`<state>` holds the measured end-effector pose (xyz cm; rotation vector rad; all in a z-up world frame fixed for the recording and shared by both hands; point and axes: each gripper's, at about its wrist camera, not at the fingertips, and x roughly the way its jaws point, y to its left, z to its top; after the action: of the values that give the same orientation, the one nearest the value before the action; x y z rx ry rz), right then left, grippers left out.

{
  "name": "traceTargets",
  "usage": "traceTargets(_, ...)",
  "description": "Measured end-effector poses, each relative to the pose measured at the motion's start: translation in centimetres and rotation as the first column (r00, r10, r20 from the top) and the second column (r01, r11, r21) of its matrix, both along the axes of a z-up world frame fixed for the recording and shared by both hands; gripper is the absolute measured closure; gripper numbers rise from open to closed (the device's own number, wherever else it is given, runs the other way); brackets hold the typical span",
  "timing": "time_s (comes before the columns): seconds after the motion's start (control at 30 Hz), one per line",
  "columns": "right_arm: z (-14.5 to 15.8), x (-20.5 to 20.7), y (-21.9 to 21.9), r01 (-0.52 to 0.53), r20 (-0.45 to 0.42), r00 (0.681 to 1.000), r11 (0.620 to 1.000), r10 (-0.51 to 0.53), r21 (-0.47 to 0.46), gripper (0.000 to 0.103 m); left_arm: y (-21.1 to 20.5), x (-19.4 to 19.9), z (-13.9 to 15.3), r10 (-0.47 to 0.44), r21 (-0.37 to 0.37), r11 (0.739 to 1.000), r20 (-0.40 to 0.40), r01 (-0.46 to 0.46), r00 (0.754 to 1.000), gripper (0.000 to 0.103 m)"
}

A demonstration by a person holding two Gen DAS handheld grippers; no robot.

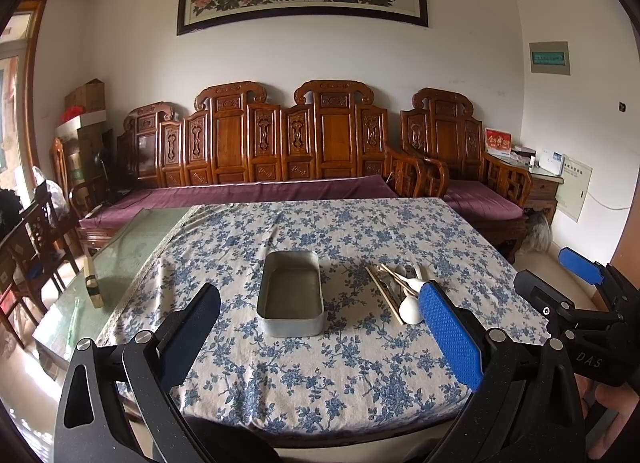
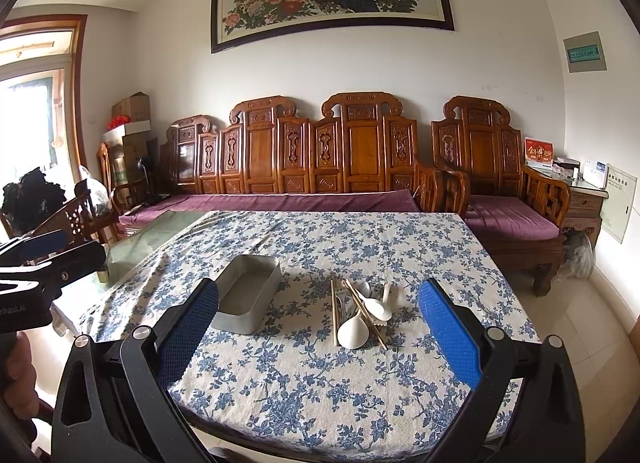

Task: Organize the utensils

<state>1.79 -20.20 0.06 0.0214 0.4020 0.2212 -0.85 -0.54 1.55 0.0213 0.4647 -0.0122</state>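
You hold the left hand-held gripper (image 1: 320,337) and the right hand-held gripper (image 2: 318,327) wide open with nothing in them. The metal tin (image 2: 246,299) sits on the tabletop (image 2: 320,391), and the spoons (image 2: 358,327) and chopsticks (image 2: 334,311) lie in a pile just to its right.

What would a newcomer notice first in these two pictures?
Probably the empty metal tin in the middle of the blue floral tablecloth, with a heap of white spoons and chopsticks just to its right. Both the left gripper and right gripper hover open above the near edge.
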Motion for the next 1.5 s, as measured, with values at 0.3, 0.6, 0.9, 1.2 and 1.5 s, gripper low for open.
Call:
traceTargets(0.3,0.4,-0.3,0.1,0.000,0.001,1.000,1.000,0.000,0.001,0.003,0.0,0.0,0.0,0.001,-0.001,1.000,0.000,-0.001,1.000,0.006)
traceTargets(0.6,0.9,-0.3,0.3,-0.004,-0.006,1.000,1.000,0.004,0.001,0.003,-0.4,0.2,-0.3,-0.003,0.002,1.000,-0.013,0.003,1.000,0.006)
traceTargets(0.9,-1.5,1.8,-0.6,-0.007,-0.060,0.998,1.000,0.007,-0.008,0.003,-0.2,3.4,-3.7,-0.013,0.016,1.000,-0.128,0.015,0.992,0.006)
traceTargets(1.2,-4.8,5.2,-1.3,-0.006,-0.130,0.991,1.000,0.002,-0.028,0.003,-0.7,7.3,-7.8,-0.057,0.019,0.998,-0.277,0.065,0.959,0.007)
traceTargets(1.5,-8.0,8.5,-2.4,-0.012,-0.180,0.984,0.999,0.006,-0.031,0.005,-2.2,9.8,-10.5,-0.148,-0.010,0.988,-0.324,0.153,0.934,0.007)
